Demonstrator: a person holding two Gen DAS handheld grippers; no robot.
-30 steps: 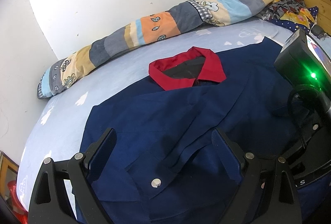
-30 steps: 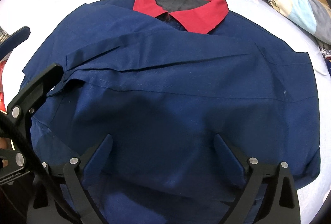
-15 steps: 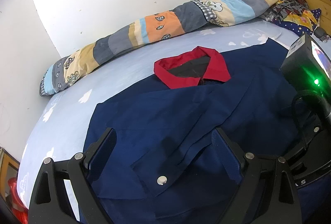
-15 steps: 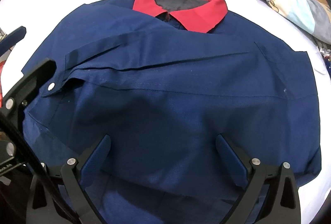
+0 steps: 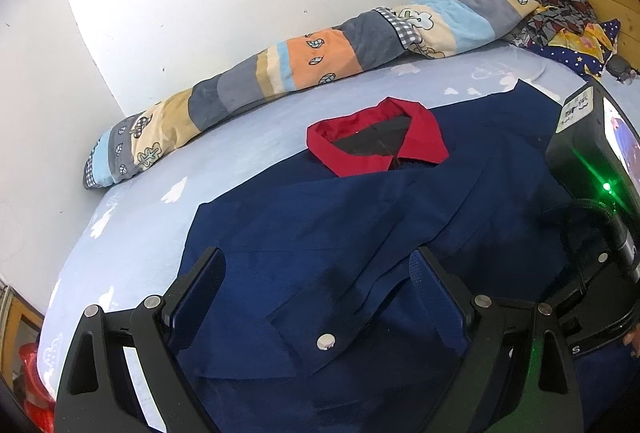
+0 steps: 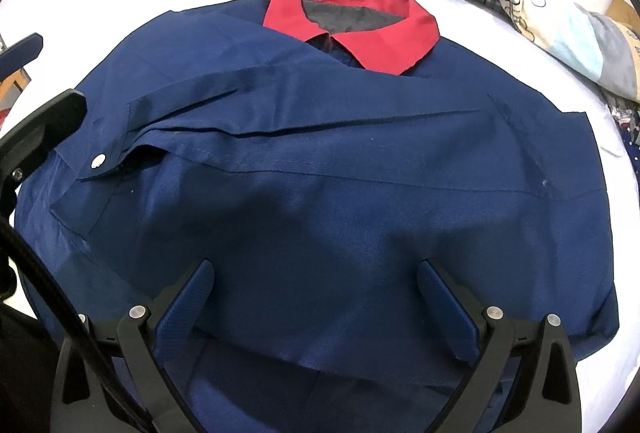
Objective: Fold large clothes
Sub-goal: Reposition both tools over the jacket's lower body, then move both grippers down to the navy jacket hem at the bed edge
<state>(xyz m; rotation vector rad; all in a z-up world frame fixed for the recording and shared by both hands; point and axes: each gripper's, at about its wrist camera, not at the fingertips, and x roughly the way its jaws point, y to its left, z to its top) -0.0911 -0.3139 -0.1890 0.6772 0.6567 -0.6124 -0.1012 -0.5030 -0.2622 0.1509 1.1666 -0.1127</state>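
Navy shirt (image 6: 320,161) flat on bed (image 5: 248,149), left hand-held gripper (image 5: 316,297) and right hand-held gripper (image 6: 312,297) wide open, empty

A navy-blue cloth jacket (image 6: 320,193) with a bright red collar (image 6: 352,29) and a silver snap button (image 5: 326,342) fills mid-frame on a pale blue bedsheet with white cloud prints (image 5: 240,153); upper frame, a rolled patchwork quilt (image 5: 312,57) shows orange, grey, cream and sky-blue blocks.

Black left tool (image 5: 316,297), blue pads (image 5: 434,297), silver screws, black cable.
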